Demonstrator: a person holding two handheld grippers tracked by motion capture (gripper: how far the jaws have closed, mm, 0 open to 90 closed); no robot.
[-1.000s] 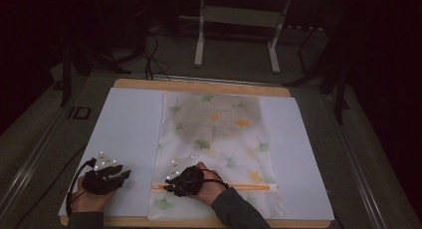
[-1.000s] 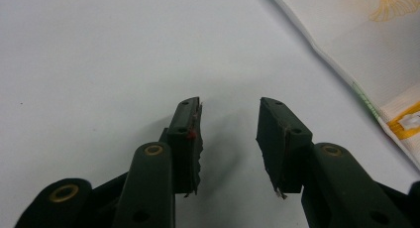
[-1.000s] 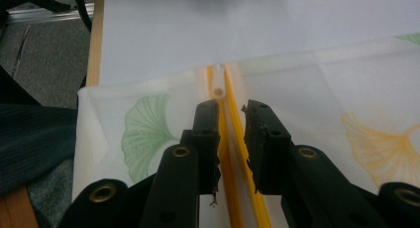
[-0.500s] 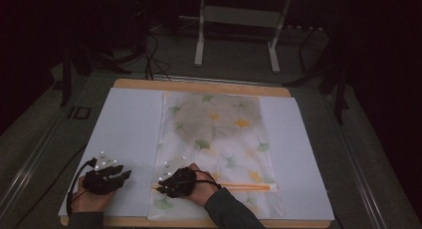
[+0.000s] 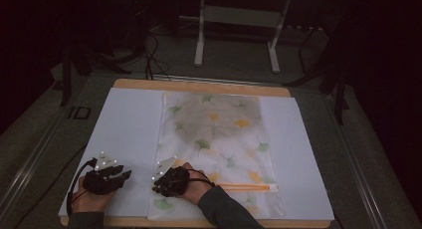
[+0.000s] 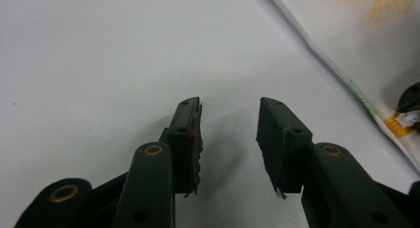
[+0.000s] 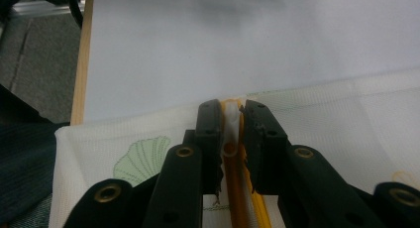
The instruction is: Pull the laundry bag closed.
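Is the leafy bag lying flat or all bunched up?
Flat. The mesh bag lies spread out on the white sheet, leaf prints showing and edges straight, with its orange zipper running across near the person.

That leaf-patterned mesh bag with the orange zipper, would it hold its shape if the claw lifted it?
Probably not. The mesh bag lies flat and thin on the white sheet, so it would likely droop. It looks light, see-through netting. The right claw closing around the zipper pull might drag the whole bag instead.
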